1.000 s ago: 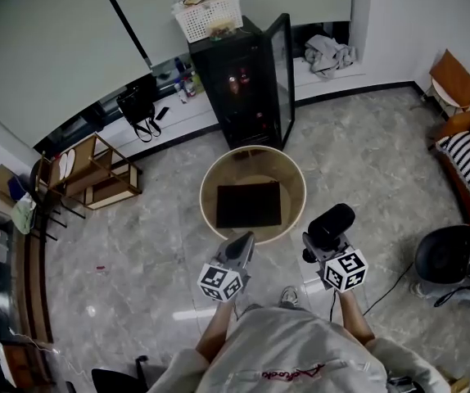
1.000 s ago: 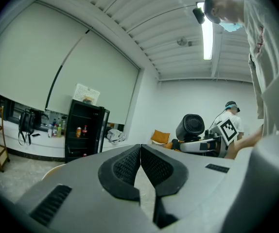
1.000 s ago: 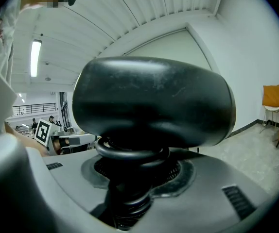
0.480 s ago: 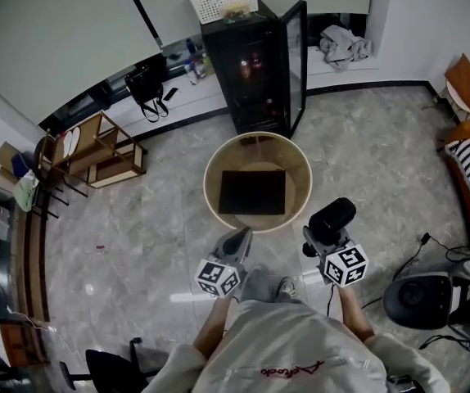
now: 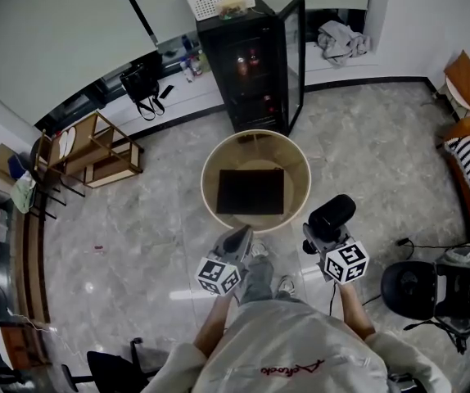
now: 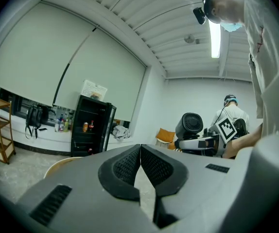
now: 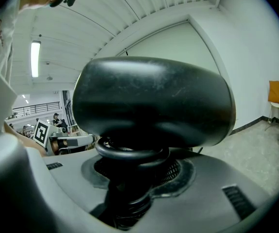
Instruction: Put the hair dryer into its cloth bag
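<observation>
Left gripper (image 5: pixel 237 240) is hovering empty, jaws pressed together, just short of the round table (image 5: pixel 210 170), where the dark cloth bag (image 5: pixel 250 191) is lying flat. Right gripper (image 5: pixel 315 240) is pinching the black hair dryer (image 5: pixel 332 215) by its handle, off the table.

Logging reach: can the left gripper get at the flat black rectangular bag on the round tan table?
Likely yes: the left gripper, shut and empty, is near the tan table's rim with nothing between it and the black bag.
</observation>
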Demonstrator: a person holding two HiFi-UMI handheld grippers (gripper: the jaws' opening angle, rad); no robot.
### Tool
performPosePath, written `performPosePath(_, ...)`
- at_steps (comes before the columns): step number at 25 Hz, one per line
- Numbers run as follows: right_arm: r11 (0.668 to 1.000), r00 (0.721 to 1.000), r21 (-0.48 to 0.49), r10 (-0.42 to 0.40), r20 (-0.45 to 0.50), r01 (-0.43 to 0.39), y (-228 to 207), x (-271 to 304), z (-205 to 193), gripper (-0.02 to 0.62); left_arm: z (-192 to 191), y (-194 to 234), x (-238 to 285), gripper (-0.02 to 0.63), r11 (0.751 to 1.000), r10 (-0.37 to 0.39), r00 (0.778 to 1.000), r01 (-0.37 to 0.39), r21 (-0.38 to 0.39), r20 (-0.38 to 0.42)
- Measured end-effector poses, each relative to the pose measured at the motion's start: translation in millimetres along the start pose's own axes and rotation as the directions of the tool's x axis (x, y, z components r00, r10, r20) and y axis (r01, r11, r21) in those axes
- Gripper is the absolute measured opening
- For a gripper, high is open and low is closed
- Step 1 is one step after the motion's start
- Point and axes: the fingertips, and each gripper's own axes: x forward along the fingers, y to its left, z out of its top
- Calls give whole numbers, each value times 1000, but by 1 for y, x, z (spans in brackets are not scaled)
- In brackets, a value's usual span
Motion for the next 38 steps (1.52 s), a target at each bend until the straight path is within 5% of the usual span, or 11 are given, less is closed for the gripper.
performPosePath(14,1000,1000,4,-13,-26,13,-11,52,9,201,7,50,29,31,999,-14,1000,13,-32,-6)
performPosePath(24,999,999,-29,-29,-14,28,-51,122,49,201,40,107,98,31,999,-49,999,49,-21,24)
performPosePath(38,991,993,-85,-99,66,104,-51,181,113,201,96,164,134,31,989,-147,987,145,31,67)
